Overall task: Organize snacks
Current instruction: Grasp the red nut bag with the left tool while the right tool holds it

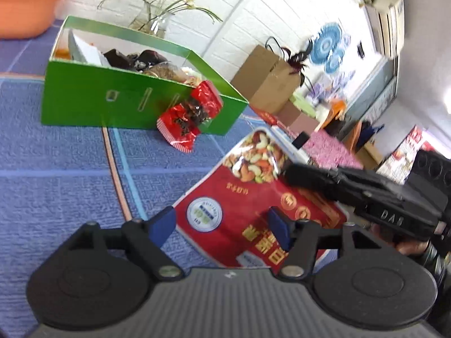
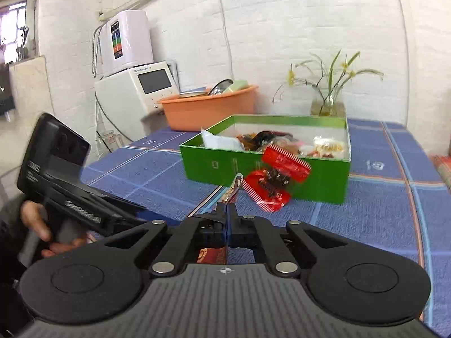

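Green box (image 1: pixel 93 98) is sitting on the blue cloth (image 1: pixel 56 169), snacks inside; red nut bag (image 1: pixel 253 197) near it is being pinched edge-on by right gripper (image 2: pixel 227 211) — left gripper (image 1: pixel 222 225) is gaping over it; small red packet (image 1: pixel 191 115) is blurred against the box front.

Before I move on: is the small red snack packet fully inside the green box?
No. The small red snack packet hangs over the front wall of the green box, its lower end reaching the blue tablecloth.
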